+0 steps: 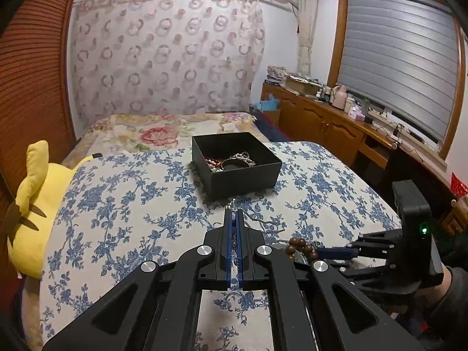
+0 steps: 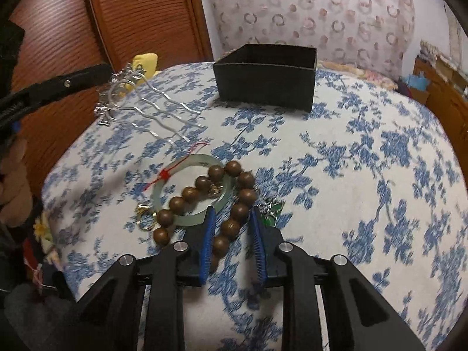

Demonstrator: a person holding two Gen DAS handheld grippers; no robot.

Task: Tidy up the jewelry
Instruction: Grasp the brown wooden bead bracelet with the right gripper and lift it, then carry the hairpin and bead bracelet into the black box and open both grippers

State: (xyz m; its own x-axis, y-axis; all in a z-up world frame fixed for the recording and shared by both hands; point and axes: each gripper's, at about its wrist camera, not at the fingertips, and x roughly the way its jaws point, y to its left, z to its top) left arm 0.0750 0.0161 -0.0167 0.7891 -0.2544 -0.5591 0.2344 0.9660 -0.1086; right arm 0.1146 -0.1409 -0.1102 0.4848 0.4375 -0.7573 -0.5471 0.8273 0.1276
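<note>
Our left gripper reaches in level from the left, fingers pinched on the ornate head of a silver hair comb, its wavy prongs slanting above the floral cloth. Our right gripper sits low, fingers parted around a wooden bead bracelet draped over a smooth pale jade bangle. Beyond stands the matte black box.

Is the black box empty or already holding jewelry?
Not empty. The open black box holds a pearl strand, red beads and a dark bangle.
</note>
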